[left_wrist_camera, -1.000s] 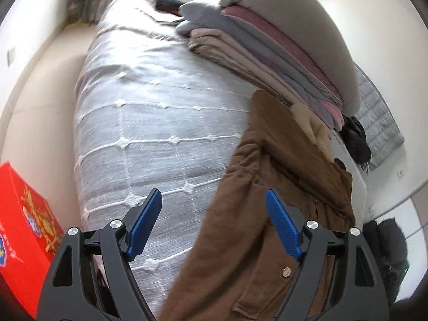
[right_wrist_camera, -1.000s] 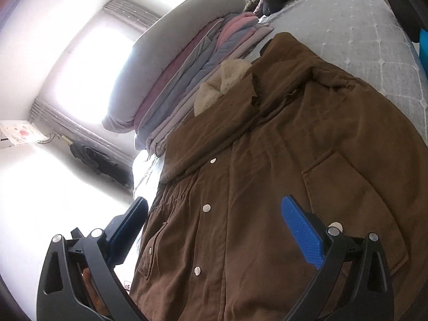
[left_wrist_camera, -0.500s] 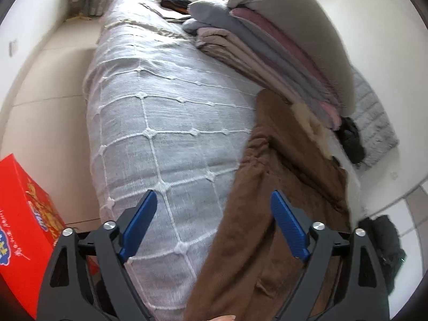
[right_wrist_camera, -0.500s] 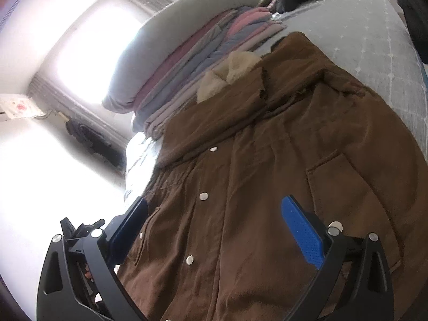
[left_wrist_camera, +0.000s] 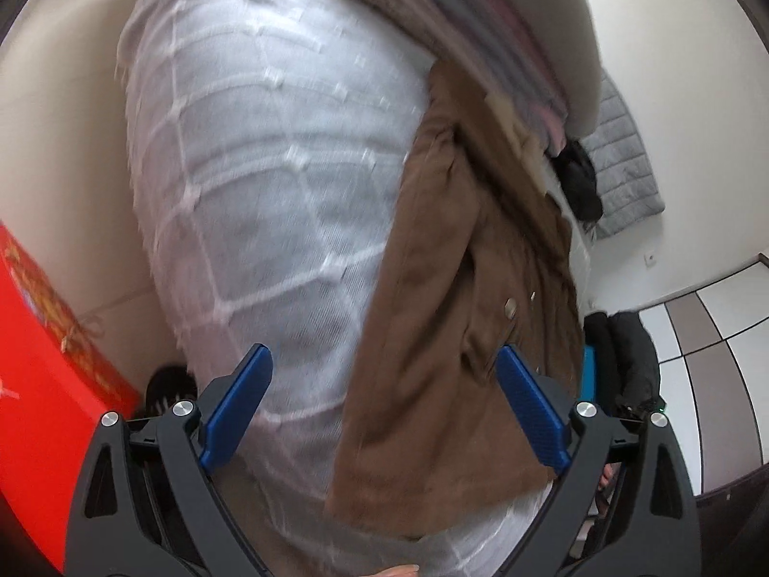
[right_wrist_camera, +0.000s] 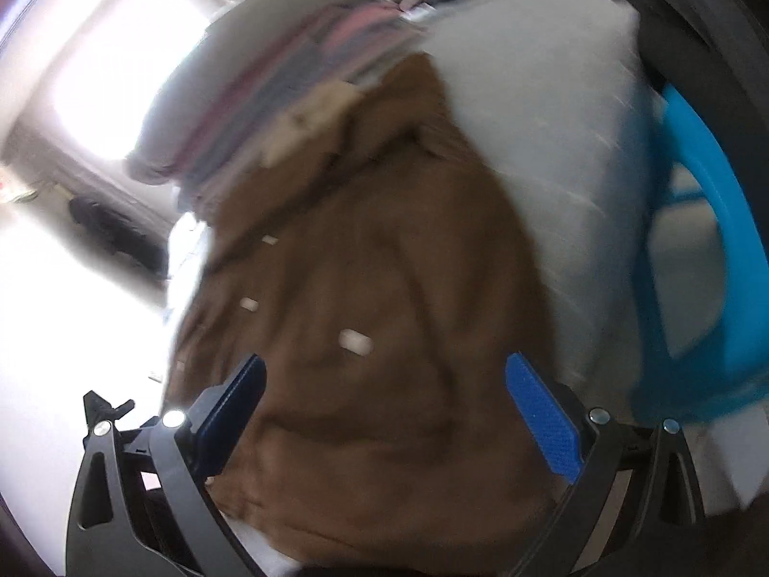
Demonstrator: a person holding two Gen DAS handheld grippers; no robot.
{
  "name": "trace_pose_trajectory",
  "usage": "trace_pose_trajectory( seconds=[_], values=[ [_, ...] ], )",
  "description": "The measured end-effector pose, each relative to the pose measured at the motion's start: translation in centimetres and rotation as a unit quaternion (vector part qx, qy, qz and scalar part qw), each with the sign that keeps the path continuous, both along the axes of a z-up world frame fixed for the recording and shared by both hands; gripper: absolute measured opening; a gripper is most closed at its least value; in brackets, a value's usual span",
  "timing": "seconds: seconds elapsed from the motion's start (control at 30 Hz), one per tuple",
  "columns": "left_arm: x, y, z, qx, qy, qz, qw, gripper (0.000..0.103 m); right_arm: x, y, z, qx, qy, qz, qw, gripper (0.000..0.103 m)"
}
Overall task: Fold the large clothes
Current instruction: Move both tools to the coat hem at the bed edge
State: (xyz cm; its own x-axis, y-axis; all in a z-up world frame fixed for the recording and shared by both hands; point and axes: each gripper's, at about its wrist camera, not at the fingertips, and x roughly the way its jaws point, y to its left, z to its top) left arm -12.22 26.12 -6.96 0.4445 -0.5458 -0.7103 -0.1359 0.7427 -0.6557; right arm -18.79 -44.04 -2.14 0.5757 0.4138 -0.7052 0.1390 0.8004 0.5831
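Note:
A brown button-front coat (left_wrist_camera: 461,298) (right_wrist_camera: 365,298) lies flat on a bed with a grey checked cover (left_wrist_camera: 269,182), its pale fleece collar (right_wrist_camera: 312,115) toward the stacked bedding. My left gripper (left_wrist_camera: 382,401) hovers over the coat's hem edge and the cover, its jaws still opening, with nothing pressed between the blue pads (left_wrist_camera: 528,408). My right gripper (right_wrist_camera: 384,413) stands open above the lower front of the coat, pads (right_wrist_camera: 540,420) clear of the cloth. Both views are motion-blurred.
Folded quilts and a grey pillow (left_wrist_camera: 504,24) (right_wrist_camera: 269,96) pile up behind the coat. A red box (left_wrist_camera: 43,384) stands on the floor at the left. A blue plastic stool (right_wrist_camera: 706,259) sits by the bed at the right. Dark clothes (left_wrist_camera: 581,178) lie farther back.
Both grippers have pulled back toward the foot of the bed and tipped down, so the coat's hem has come into view. The left jaws have widened. The blue stool has entered the right view.

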Motion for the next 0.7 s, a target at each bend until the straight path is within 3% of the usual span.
trace_pose_trajectory(
  seconds=[0.13,0.3,0.5,0.7],
  values=[
    [-0.7,-0.2,-2.0,0.011,0.049,-0.007,0.9987,0.09,-1.4,-3.4,-4.8,0.061,0.042,-0.028,0.997,0.096],
    [-1.4,-0.4,-3.8,-0.008,0.08,-0.031,0.9963,0.09,-1.7,-5.4,-9.5,0.135,0.062,-0.034,0.988,0.096],
    [-2.4,-0.7,-5.6,-0.053,0.104,-0.047,0.992,0.09,-1.5,-6.2,-12.8,0.223,0.058,-0.006,0.973,0.096],
    [-2.6,-2.5,-6.9,-0.061,0.124,-0.061,0.9886,0.091,-1.5,-5.9,-14.7,0.278,0.05,0.015,0.959,0.096]
  ],
)
